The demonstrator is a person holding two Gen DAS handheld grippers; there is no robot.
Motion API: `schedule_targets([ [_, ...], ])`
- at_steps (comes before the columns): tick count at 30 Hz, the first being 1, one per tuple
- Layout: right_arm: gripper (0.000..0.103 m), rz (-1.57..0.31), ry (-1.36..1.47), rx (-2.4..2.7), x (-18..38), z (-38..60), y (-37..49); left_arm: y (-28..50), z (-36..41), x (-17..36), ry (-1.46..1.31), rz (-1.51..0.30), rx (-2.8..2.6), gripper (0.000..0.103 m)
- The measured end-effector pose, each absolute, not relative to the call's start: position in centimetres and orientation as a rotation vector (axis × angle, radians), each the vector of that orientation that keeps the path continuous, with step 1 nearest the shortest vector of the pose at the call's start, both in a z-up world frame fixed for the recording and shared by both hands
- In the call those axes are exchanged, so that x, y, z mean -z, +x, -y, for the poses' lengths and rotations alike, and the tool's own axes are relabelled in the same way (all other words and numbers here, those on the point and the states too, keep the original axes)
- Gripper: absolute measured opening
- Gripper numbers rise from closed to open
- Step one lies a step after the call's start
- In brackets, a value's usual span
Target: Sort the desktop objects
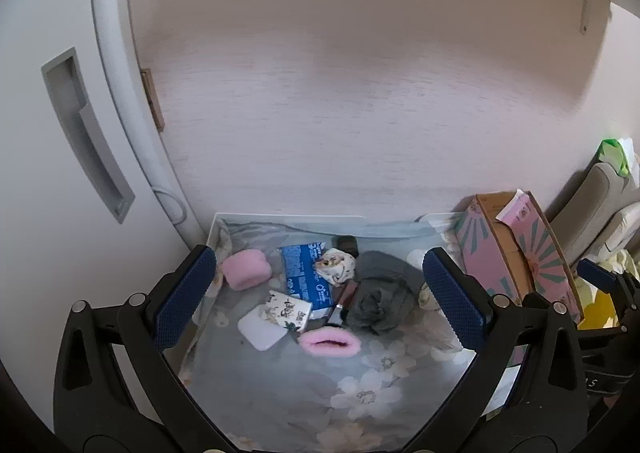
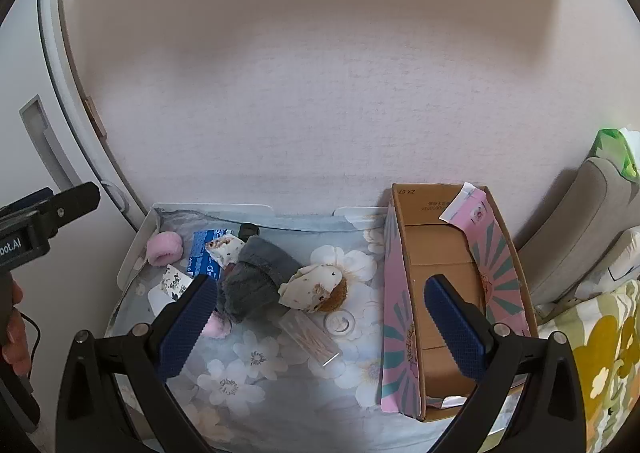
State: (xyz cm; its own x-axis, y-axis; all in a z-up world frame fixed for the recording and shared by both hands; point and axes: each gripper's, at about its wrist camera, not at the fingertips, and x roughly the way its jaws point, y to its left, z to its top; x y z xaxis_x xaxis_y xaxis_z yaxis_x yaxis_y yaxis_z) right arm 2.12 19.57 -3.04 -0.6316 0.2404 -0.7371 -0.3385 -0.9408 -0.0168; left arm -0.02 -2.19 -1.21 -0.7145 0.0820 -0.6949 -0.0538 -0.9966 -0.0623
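Observation:
A small table under a floral cloth carries a heap of small items. Among them are two pink fluffy pieces, a blue packet, a grey plush bundle, patterned pouches, a white case and a clear tube. An open cardboard box with pink sides stands at the right. My left gripper hangs open above the heap. My right gripper is open too, spanning the cloth and the box, holding nothing.
A pale wall backs the table. A white door with a recessed grey handle is at the left. A beige chair with a green packet and yellow-patterned bedding lie at the right. A hand holds the left tool.

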Motion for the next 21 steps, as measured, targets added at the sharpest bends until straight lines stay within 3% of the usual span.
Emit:
schedule_targets([
  [21,0.103,-0.134,-1.134,-2.589,3.9,-19.4,2.8,0.4,4.6,1.5,-1.168,0.088,-2.895,0.103],
])
